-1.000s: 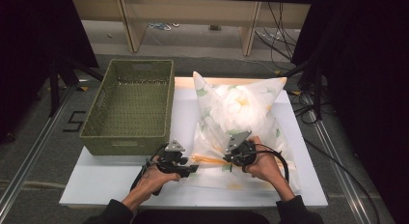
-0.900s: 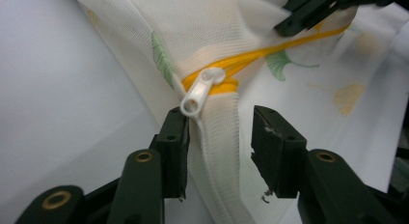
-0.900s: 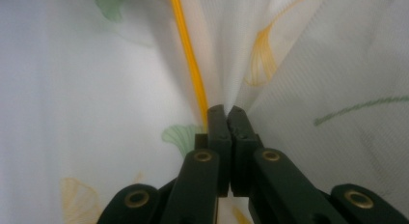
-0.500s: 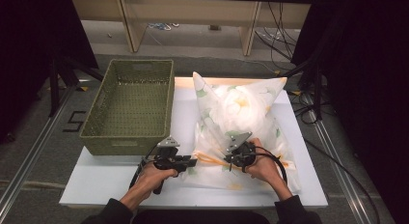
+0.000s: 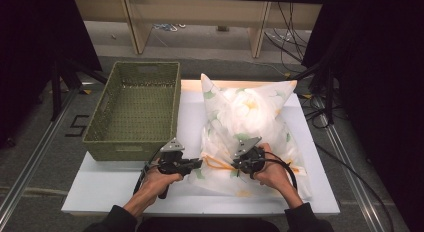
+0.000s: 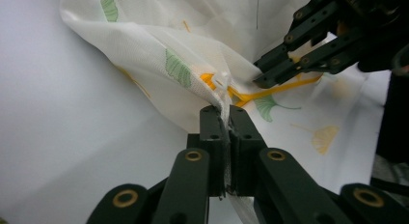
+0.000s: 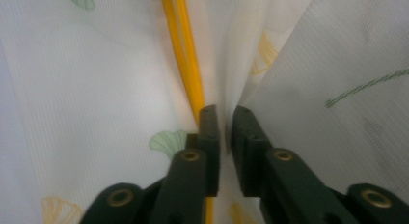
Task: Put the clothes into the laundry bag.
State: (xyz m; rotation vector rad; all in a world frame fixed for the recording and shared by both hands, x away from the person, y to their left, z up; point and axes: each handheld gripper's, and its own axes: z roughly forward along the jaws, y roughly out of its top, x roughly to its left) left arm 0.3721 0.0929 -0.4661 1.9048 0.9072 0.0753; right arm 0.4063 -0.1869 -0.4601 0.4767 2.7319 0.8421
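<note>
A white pillow sits inside a sheer leaf-printed bag (image 5: 250,117) on the white board (image 5: 110,187). An orange zipper (image 5: 217,164) runs along the bag's near edge. My left gripper (image 5: 196,165) is at the bag's near left corner. Its jaws have just closed and are shut (image 6: 224,110) on a fold of the fabric (image 6: 159,45), just below a small white tab (image 6: 219,81) by the zipper (image 6: 270,91). My right gripper (image 5: 235,164) (image 6: 263,75) is at the zipper farther right. Its jaws (image 7: 225,110) have just been opening; a fabric fold runs loosely through the gap beside the zipper (image 7: 185,50).
A green wicker basket (image 5: 132,147) stands on the board's left half, close behind my left hand. Bare board lies in front of the basket and the bag. Cables trail on the floor to the right (image 5: 320,112).
The left gripper's jaws have drawn together at the bag's edge. Both hands have kept nearly in place.
</note>
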